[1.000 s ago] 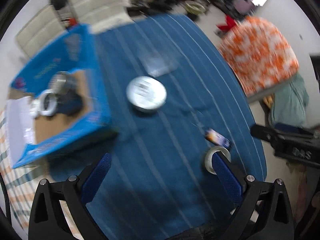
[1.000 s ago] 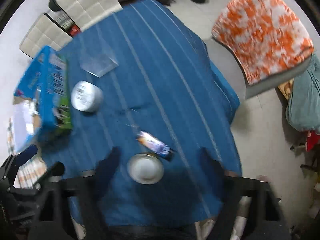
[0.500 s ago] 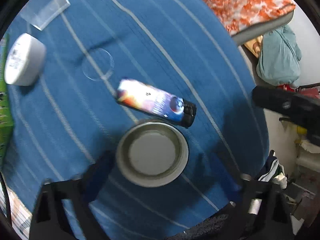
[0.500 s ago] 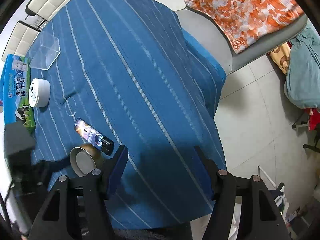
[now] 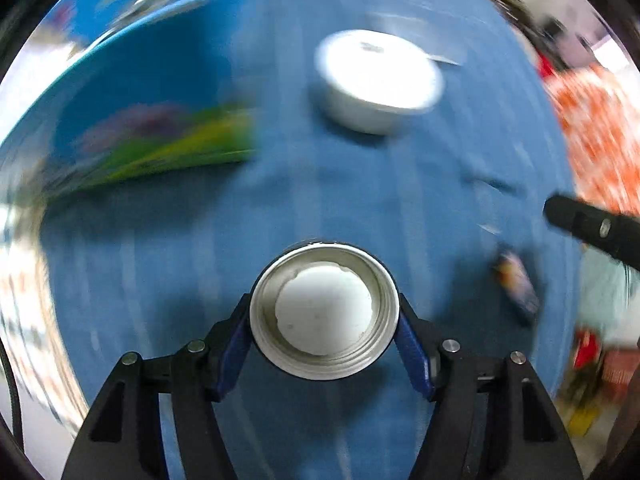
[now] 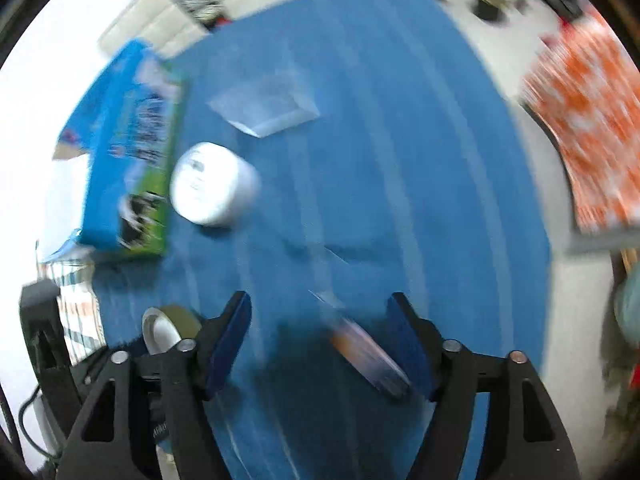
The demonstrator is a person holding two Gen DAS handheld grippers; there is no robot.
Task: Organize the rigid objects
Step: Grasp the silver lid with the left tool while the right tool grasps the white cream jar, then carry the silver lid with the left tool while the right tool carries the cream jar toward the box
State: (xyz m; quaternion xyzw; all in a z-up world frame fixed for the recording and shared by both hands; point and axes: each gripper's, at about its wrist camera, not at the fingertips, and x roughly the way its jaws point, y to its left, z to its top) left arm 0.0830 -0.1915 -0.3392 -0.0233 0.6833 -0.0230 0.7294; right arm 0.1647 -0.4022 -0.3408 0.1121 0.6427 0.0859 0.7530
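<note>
My left gripper (image 5: 324, 320) is shut on a round metal lid (image 5: 324, 312) with a white inner liner, its blue pads against both sides of the rim, above the blue striped cloth (image 5: 320, 184). The lid also shows in the right wrist view (image 6: 164, 326). My right gripper (image 6: 320, 332) is open, its jaws wide apart over a small printed tube (image 6: 366, 354) lying on the cloth; the tube appears in the left wrist view (image 5: 518, 286) too. A white round tin (image 5: 378, 80) (image 6: 212, 190) sits farther back. Both views are blurred.
A blue cardboard box (image 5: 132, 92) (image 6: 128, 152) stands at the left of the table. A clear plastic box (image 6: 266, 110) lies beyond the tin. An orange patterned cushion (image 6: 588, 120) is off the table's right edge. White chairs (image 6: 172, 20) stand behind.
My left gripper has closed on the metal lid and lifted it, turning toward the box and tin. My right gripper has swung over the printed tube.
</note>
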